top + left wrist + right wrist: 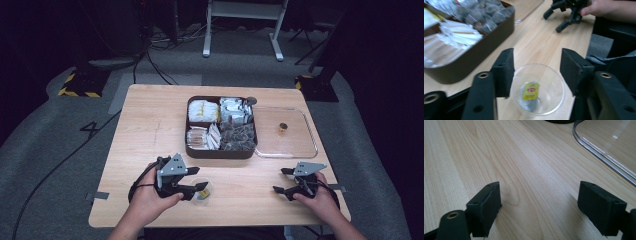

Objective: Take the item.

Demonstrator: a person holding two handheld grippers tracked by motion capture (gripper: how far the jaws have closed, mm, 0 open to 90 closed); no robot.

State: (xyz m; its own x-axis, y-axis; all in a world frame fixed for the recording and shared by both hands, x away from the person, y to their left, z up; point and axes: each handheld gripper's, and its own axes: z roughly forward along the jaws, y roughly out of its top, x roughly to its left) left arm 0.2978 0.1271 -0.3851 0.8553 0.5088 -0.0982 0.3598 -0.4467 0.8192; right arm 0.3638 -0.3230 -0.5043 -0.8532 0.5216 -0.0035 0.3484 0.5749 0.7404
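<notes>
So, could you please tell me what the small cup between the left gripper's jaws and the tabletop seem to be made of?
Cup: clear glass or plastic, glossy; the yellow-tagged tea bag shows through its wall. Tabletop: light wood or wood-look laminate, matte, with visible grain lines.

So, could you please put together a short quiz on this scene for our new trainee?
1. True or false: the left tool is shut on the glass cup.
2. What lies in the cup?
A. a spoon
B. a tea bag
C. a coin
3. Fill in: the clear lid lies on the ___ side of the box.

Key: 1 false, the jaws stand open on either side of it. 2 B, the tea bag. 3 right.
</notes>
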